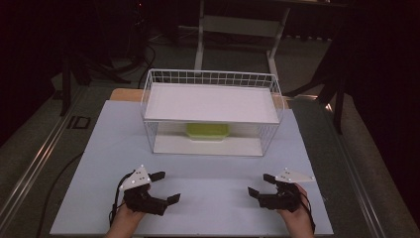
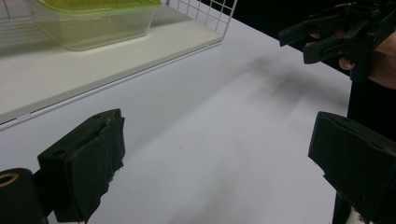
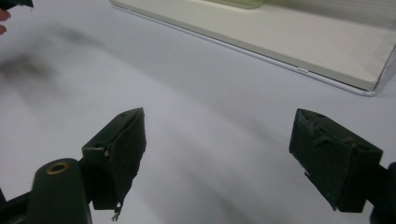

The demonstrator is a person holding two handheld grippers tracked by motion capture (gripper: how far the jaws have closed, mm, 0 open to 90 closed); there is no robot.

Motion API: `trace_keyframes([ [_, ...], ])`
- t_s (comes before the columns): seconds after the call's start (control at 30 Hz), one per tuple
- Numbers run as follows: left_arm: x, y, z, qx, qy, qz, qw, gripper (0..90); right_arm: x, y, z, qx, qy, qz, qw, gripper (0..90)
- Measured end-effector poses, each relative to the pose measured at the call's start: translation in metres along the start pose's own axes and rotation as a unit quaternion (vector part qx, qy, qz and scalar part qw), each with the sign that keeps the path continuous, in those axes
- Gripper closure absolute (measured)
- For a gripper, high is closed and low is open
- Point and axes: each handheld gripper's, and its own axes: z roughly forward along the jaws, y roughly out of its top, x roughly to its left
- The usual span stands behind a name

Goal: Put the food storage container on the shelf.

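Left gripper (image 1: pixel 166 187) near front of wire basket (image 1: pixel 148 99), well apart from it, jaws spread wide, holding nothing. Right gripper (image 1: pixel 258 185) likewise near front of basket, jaws wide, empty. Green-lidded container (image 1: pixel 207 131) on basket's lower shelf, under white upper shelf (image 1: pixel 210 103). Basket on pale table (image 1: pixel 213 198).

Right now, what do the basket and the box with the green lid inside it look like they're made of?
The basket looks like thin metal wire coated glossy white: an open grid of slim rods. The box seems to be clear, slightly yellowish plastic, since the shelf shows through its walls; its lid looks like translucent lime-green plastic. The shelf beneath it is a matte off-white board, material unclear.
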Motion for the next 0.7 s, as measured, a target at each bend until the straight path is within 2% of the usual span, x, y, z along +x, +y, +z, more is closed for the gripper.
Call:
trace_keyframes([
  [0.1, -0.0005, 0.0, 0.0003, -0.005, -0.002, 0.006, 1.0, 4.5, -0.0005, -0.0018, 0.0008, 0.005, -0.001, -0.005, 1.0, 18.7],
  [0.17, -0.0016, 0.0005, 0.0003, -0.01, -0.003, 0.014, 0.9999, 4.5, -0.0005, -0.0032, 0.0019, 0.007, 0.008, -0.007, 0.9999, 18.6],
  [0.23, -0.0026, 0.0005, 0.0007, -0.013, -0.002, 0.024, 0.9996, 4.5, 0.0003, -0.0039, 0.0034, 0.005, 0.017, -0.019, 0.9997, 18.6],
  [0.3, -0.0028, -0.0004, 0.0019, -0.01, -0.007, 0.023, 0.9997, 4.5, 0.0014, -0.0039, 0.0053, 0.006, 0.021, -0.029, 0.9993, 18.6],
  [0.5, -0.0032, -0.0015, 0.0034, -0.01, -0.015, 0.021, 0.9996, 4.5, 0.0014, -0.0045, 0.0075, 0.011, 0.021, -0.032, 0.9992, 18.7],
  [0.7, -0.0024, -0.002, 0.0032, -0.008, -0.013, 0.023, 0.9996, 4.5, -0.0002, -0.0045, 0.0073, 0.008, 0.025, -0.029, 0.9992, 18.6],
])
